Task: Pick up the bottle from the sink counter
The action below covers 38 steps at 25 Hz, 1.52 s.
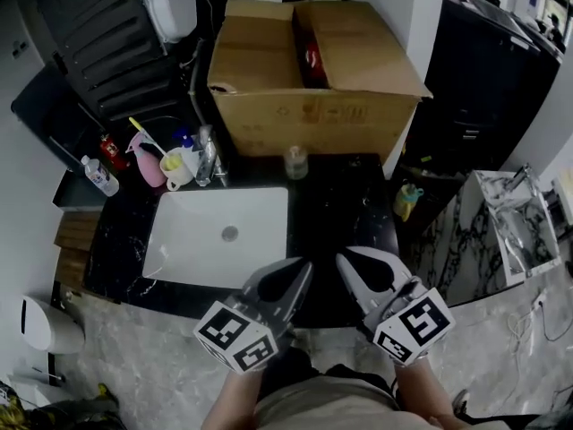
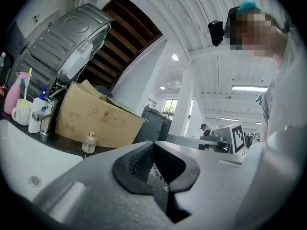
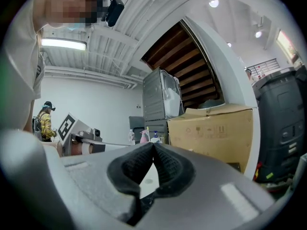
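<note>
Behind the sink, the small glass bottle looks light, slick and fragile, best pinched round its body; left gripper and right gripper jaws are pressed together, empty.

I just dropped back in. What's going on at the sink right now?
A person holds both grippers over the front edge of the dark sink counter, beside the white basin. The left gripper and right gripper are both shut and empty, touching nothing. No bottle has been picked up yet: a small clear bottle stands at the back of the counter in front of the cardboard box, and a pink spray bottle stands left of the tap.
</note>
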Available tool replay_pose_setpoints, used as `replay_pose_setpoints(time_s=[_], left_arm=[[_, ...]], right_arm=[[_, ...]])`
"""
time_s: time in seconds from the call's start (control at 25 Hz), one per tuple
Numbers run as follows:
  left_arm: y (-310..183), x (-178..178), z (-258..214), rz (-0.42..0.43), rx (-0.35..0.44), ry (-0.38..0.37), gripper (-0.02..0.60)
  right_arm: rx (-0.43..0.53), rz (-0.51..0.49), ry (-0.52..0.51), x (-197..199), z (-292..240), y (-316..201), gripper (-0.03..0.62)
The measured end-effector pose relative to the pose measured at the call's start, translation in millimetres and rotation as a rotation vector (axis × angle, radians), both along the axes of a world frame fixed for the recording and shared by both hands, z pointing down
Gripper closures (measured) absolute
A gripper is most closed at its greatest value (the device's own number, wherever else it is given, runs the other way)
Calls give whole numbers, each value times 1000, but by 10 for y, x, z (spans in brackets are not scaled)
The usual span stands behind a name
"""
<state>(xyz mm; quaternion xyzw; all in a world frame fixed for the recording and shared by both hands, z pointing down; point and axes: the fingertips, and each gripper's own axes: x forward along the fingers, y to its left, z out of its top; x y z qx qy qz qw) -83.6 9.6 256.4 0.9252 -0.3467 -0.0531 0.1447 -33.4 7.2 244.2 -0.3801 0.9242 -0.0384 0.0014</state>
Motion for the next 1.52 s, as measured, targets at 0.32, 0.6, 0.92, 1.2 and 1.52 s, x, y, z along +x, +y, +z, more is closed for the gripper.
replay_pose_setpoints(time_s=[0.32,0.6,0.92,1.2,1.52], left_arm=[[-551,-273,-23,54,3,10,575],[-862,-475,-61,102,18,25,575],[-973,-535,-55,148,21,38,574],[-980,-559,-32,157,17,61,575],[-958,-598,-38,162,12,72,575]], right_arm=[[2,50,17,-289,-9,-480,591],[15,96,38,-497,-26,-785,591],[13,151,78,-559,50,-878,591],[13,160,96,-603,61,-858,591],[7,142,54,-683,-1,-862,591]])
